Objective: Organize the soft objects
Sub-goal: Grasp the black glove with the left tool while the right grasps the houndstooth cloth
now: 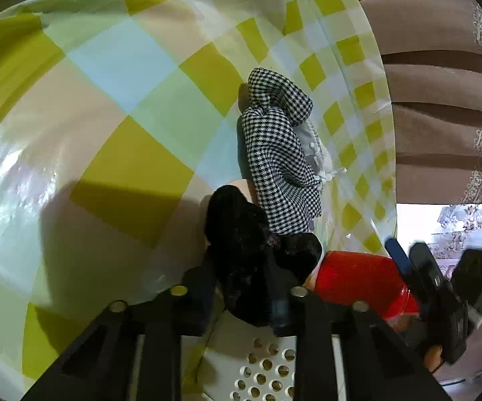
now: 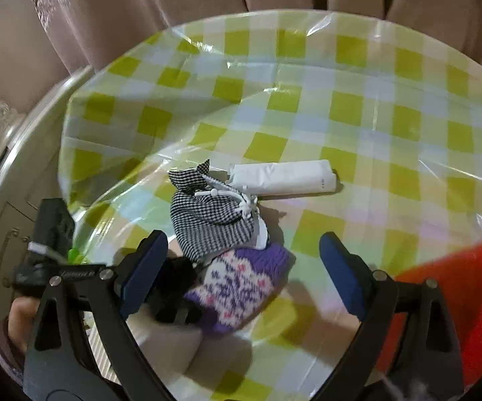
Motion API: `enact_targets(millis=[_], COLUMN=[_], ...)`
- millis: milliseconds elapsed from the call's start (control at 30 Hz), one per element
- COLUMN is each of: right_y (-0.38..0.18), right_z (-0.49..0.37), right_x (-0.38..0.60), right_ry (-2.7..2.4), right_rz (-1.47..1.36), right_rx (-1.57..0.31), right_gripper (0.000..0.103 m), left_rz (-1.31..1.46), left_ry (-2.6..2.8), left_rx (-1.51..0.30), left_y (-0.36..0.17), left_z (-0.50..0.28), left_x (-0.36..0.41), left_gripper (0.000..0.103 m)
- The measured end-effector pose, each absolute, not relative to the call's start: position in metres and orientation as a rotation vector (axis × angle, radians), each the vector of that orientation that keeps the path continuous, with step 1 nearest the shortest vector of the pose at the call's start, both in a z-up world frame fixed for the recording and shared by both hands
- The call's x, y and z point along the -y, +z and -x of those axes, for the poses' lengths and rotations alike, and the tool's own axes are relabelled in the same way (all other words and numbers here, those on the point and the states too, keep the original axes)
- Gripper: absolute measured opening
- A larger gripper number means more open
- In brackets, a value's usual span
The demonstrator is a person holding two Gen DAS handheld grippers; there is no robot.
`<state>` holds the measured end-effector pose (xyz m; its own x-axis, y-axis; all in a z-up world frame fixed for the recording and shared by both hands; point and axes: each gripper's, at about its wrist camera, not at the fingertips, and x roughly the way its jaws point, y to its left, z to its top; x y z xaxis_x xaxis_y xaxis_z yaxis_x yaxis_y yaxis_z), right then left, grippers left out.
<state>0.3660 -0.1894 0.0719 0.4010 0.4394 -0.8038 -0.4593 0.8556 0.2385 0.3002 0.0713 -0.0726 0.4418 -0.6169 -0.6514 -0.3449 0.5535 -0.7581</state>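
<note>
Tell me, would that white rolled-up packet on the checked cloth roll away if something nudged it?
Probably, if pushed from the side: the white packet looks like a tube lying flat. It seems soft-wrapped and creased, so likely light and squashy. The glossy tablecloth could let it slide too.

Bright indoor light, strong fisheye bending in both wrist views

Glare streaks the glossy checked tablecloth [image 1: 133, 107] ahead of the left gripper [image 1: 244, 290] – its broad shadow falls just beside the fingers. The right gripper [image 2: 244, 267] shows motion blur around its fingers; dark vignette rims each frame, and checks curve hard toward the edges
</note>
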Motion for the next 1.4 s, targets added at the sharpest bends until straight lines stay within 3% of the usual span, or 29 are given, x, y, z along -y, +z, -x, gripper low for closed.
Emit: enact_targets(millis=[200, 900, 933, 1000, 1033, 1233, 1400], right_y=[0.048, -0.023, -0.027, -0.033, -0.034, -0.037, -0.026], right_z=[-0.395, -0.420, -0.421, -0.423, -0.423, -0.425, -0.421], right_x=[0.157, 0.054, 0.053, 0.051, 0.051, 0.056, 0.064], right_ry=[0.602, 0.611, 0.613, 0.609, 0.607, 0.643, 0.659], right_rz=[0.093, 0.411, 0.418, 0.433, 0.438, 0.404, 0.383], right_rx=[-1.065, -1.253, -1.266, -1.271, -1.267, -1.287, -1.240], right_gripper=[0.094, 0.094, 0.091, 0.068, 0.049, 0.023, 0.018], left_rz=[1.022, 1.007, 1.011, 1.013, 1.013, 0.995, 0.972], left_ry=[-0.227, -0.111, -0.109, -0.106, -0.104, -0.097, -0.102], left_rx=[-1.108, -0.930, -0.931, -0.932, -0.932, -0.912, -0.878], left_y=[-0.066, -0.039, -0.040, -0.040, -0.041, -0.037, -0.029], left_z=[-0.298, -0.266, -0.268, -0.267, -0.267, -0.266, -0.262], left_x=[-0.076, -0.123, -0.120, -0.121, -0.122, -0.123, -0.123], left_gripper=[0.014, 0.013, 0.013, 0.012, 0.012, 0.012, 0.012])
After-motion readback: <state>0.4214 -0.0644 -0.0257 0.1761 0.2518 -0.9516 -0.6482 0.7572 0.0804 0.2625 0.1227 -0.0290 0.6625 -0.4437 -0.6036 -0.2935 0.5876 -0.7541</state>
